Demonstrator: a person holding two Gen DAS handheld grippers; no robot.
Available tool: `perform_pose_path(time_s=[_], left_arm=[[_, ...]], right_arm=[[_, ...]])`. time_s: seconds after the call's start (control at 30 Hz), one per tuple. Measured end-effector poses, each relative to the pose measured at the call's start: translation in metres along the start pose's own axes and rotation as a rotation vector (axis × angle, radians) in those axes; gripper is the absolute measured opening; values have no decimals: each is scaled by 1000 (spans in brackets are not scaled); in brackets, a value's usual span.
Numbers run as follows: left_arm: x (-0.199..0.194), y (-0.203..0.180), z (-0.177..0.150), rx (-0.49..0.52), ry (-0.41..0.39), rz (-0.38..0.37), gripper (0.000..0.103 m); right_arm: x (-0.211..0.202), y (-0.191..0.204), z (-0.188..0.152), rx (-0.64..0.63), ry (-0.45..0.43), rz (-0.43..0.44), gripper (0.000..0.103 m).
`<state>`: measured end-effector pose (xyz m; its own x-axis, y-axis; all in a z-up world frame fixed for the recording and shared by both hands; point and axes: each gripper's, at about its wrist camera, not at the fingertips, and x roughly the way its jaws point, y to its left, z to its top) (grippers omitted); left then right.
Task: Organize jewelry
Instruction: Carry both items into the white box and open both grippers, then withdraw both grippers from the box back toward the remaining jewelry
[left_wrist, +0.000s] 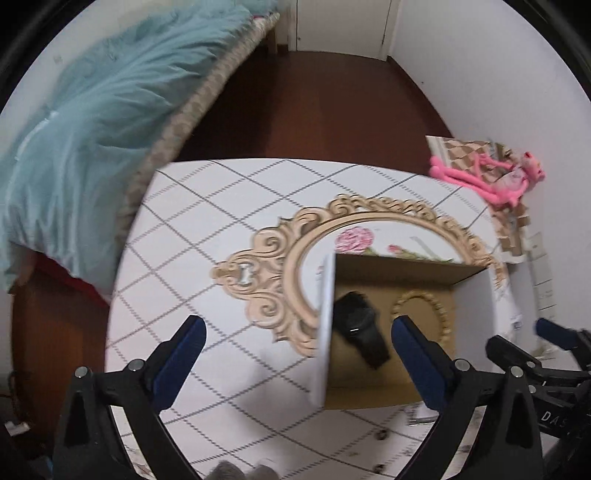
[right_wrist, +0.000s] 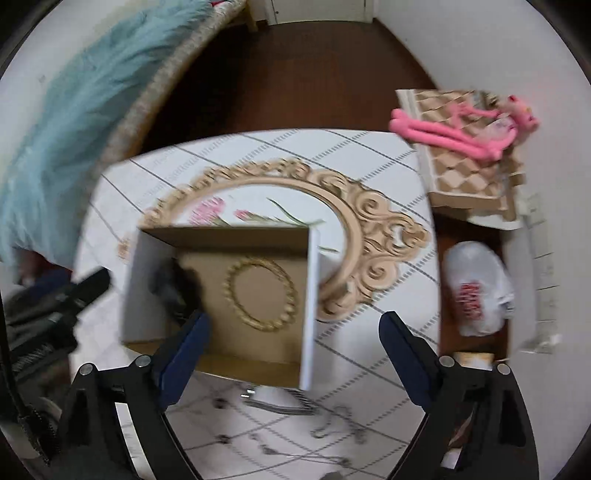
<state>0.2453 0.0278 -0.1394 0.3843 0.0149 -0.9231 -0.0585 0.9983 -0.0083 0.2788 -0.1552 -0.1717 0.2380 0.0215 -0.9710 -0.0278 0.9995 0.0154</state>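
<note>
An open cardboard box (left_wrist: 399, 273) (right_wrist: 218, 365) with white outer walls stands on the table. Inside lie a black watch (left_wrist: 360, 332) (right_wrist: 177, 291) and a gold beaded bracelet (left_wrist: 423, 314) (right_wrist: 260, 295). My left gripper (left_wrist: 299, 332) is open and empty, hovering over the box's left wall. My right gripper (right_wrist: 295, 325) is open and empty above the box's near right side. Thin chains and small jewelry pieces (right_wrist: 332, 428) lie on the table in front of the box, blurred.
An ornate beige oval mirror (left_wrist: 273, 266) (right_wrist: 369, 221) lies on the checked white tablecloth (left_wrist: 207, 206) behind the box. A pink plush toy (right_wrist: 458, 129) rests on a checkered box at right. A white plastic bag (right_wrist: 476, 288) sits lower right. A bed with teal bedding (left_wrist: 85, 122) is left.
</note>
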Motion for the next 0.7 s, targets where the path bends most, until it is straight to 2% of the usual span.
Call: perform_pose_path(time_s=[0.17,0.4,0.7], left_arm=[[9,3,-16,4,19,34,102],[0,8,-27,-14,0,68,102],[-36,7,-39,-14,-48,66,102]], right_arm=[[14,4,-17,7,15,-32,94],[10,9,-28,19,-15,-46,94],[-33,12,-42,21,-105,-61,94]])
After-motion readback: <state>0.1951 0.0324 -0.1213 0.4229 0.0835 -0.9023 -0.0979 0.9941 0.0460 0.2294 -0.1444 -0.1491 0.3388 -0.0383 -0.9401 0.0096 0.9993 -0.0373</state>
